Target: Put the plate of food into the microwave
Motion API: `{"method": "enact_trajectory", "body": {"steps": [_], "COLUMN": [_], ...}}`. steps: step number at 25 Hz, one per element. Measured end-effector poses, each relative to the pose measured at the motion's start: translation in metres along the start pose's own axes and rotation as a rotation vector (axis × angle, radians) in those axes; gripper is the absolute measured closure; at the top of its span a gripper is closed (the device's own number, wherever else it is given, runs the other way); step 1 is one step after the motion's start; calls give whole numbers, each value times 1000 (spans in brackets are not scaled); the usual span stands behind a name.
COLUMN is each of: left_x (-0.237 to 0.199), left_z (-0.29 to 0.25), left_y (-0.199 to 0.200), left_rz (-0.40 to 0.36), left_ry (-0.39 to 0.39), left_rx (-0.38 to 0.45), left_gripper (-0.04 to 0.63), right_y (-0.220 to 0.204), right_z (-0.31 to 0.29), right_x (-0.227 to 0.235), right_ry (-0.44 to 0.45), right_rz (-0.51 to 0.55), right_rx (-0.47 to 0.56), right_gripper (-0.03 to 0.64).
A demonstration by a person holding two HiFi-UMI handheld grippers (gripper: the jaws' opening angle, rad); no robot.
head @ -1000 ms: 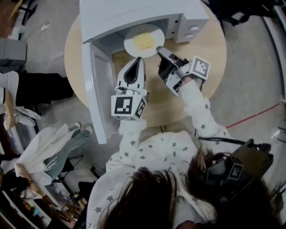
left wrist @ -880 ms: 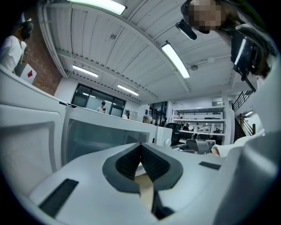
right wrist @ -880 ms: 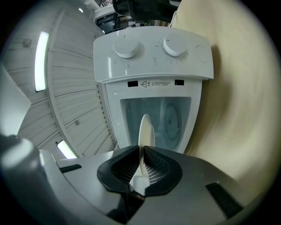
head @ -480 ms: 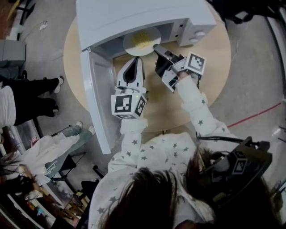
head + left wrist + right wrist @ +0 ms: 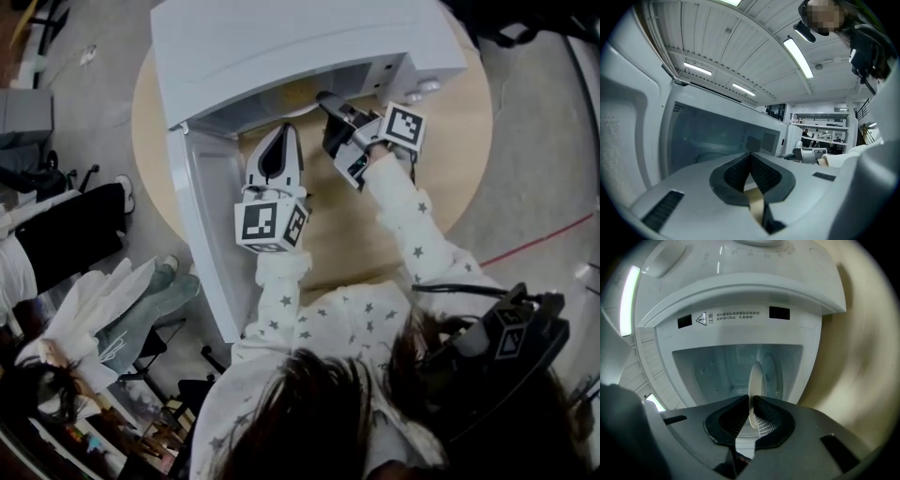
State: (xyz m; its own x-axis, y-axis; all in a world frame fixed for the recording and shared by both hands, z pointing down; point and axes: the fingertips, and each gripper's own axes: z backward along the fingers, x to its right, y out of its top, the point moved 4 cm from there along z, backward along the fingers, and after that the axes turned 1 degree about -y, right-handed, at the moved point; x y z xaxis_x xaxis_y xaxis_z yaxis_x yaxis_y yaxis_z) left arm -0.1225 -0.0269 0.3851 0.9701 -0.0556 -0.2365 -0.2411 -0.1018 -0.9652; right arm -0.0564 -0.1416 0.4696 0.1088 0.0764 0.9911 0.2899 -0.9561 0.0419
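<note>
The white microwave (image 5: 281,47) stands on the round wooden table (image 5: 450,150) with its door (image 5: 202,225) swung open to the left. My right gripper (image 5: 325,98) reaches into the opening. In the right gripper view it (image 5: 751,401) is shut on the rim of the white plate (image 5: 755,378), which shows edge-on inside the cavity (image 5: 712,369). The microwave's top hides the plate and its food in the head view. My left gripper (image 5: 283,131) hovers in front of the opening beside the door, jaws shut on nothing (image 5: 750,157).
The open door juts past the table's left edge. People's legs (image 5: 56,225) and a seat draped with pale clothes (image 5: 103,319) are on the floor at left. A red line (image 5: 534,244) crosses the floor at right. The microwave's control panel (image 5: 422,75) is just right of my right gripper.
My right gripper has carried the plate forward from just outside the opening into the cavity, so the plate and food have gone out of sight in the head view. The left gripper has barely moved.
</note>
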Motion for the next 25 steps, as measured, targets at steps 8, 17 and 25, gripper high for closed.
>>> {"method": "enact_trajectory", "body": {"steps": [8,17,25], "left_x": [-2,8,0], "left_z": [1,0,-8], "left_y": [-6,0,4], "left_rz": [21,41,45], "left_ry": [15,16,-5], "left_rx": [-12,-10,-18], "left_gripper": [594,594,594], "right_y": [2,7,6], "right_z": [-4,2,-15], "right_x": [4,-7,-17], "right_ry": [-45,-135,-243], "right_rz": [-9,197,474], "right_rx": [22,-2,-83], "right_gripper": [600,600,460]}}
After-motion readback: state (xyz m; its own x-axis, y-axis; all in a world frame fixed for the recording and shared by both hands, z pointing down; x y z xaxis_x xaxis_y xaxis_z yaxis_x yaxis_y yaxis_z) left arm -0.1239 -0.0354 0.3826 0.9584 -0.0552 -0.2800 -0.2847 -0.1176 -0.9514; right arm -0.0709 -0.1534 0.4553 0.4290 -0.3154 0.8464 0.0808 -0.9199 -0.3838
